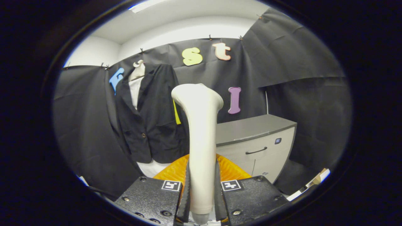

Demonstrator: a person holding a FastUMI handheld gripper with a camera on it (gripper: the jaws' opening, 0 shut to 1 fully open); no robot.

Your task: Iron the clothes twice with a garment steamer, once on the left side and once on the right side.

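Observation:
A cream-white garment steamer (200,131) stands upright between my fingers, its handle clamped low down and its rounded head rising above them. My gripper (201,188) is shut on the steamer's handle. A black jacket (150,116) over a white shirt hangs on a hanger against the booth wall, beyond the fingers and left of the steamer's head. The steamer's head is apart from the jacket, nearer to me. The steamer hides part of the jacket's right side.
A grey cabinet (260,141) with a dark drawer handle stands right of the steamer, against the wall. An orange ribbed object (230,171) lies low behind the fingers. White cloth (154,168) shows under the jacket's hem.

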